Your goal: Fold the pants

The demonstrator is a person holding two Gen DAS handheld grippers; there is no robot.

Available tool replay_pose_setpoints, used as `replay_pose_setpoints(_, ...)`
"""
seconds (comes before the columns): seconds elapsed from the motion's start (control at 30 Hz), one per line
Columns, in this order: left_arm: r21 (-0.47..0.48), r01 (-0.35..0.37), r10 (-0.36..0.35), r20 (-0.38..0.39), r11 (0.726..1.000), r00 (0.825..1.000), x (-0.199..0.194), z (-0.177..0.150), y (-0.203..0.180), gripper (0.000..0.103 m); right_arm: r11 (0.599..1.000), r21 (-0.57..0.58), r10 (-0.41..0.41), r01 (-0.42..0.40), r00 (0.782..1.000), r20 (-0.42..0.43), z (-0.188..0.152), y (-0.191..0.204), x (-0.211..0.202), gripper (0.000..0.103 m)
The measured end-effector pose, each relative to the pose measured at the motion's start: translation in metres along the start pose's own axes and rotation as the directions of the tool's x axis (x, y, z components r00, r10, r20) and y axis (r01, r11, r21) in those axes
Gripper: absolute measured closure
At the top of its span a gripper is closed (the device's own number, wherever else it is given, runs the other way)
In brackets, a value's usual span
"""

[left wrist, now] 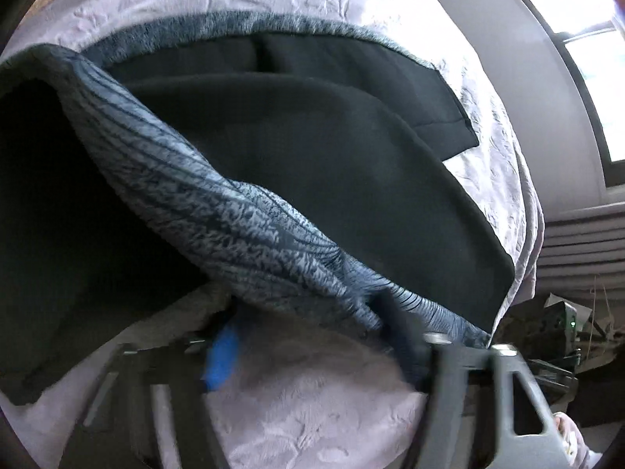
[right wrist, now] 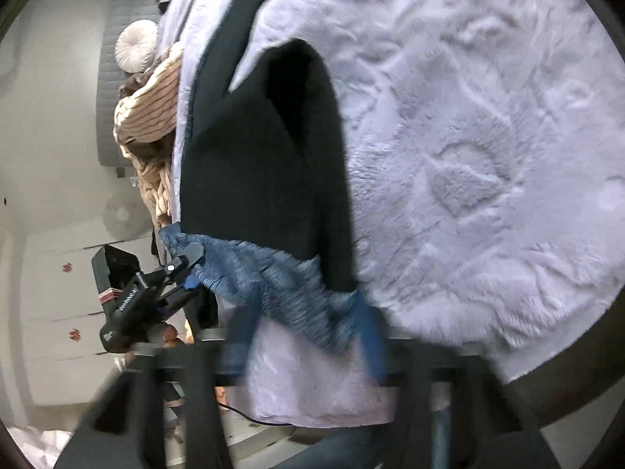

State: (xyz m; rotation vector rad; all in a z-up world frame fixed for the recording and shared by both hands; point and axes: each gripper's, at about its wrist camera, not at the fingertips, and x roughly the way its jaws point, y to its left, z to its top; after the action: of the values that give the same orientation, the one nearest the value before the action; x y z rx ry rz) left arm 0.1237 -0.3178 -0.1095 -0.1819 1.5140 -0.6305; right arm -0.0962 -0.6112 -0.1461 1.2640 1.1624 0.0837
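Black pants (left wrist: 320, 148) with a blue-grey ribbed fleece waistband (left wrist: 218, 211) lie on a pale lilac plush blanket (left wrist: 297, 410). In the left wrist view the waistband stretches from upper left down to my left gripper (left wrist: 312, 351), whose fingers look closed on it. In the right wrist view the pants (right wrist: 265, 164) hang lifted and the waistband (right wrist: 289, 285) runs between both grippers. My right gripper (right wrist: 308, 336) pinches one end of the waistband. The left gripper (right wrist: 183, 265) holds the other end.
A beige knitted throw (right wrist: 152, 109) and a round white cushion (right wrist: 134, 45) lie at the bed's far side by a grey headboard (right wrist: 111, 90). A window (left wrist: 597, 58) and clutter on the floor (left wrist: 562, 324) sit to the right.
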Motion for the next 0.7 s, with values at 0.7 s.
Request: replay_pose_setpoints(0.7, 0.216, -0.182, 0.144, 0.181, 0.959, 0.973, -0.104, 0.109, -0.034, 0.029, 0.968, -0.018, 0.251, -0.251, 0.964, 0.087, 0.251, 0.176, -0.001, 0.092)
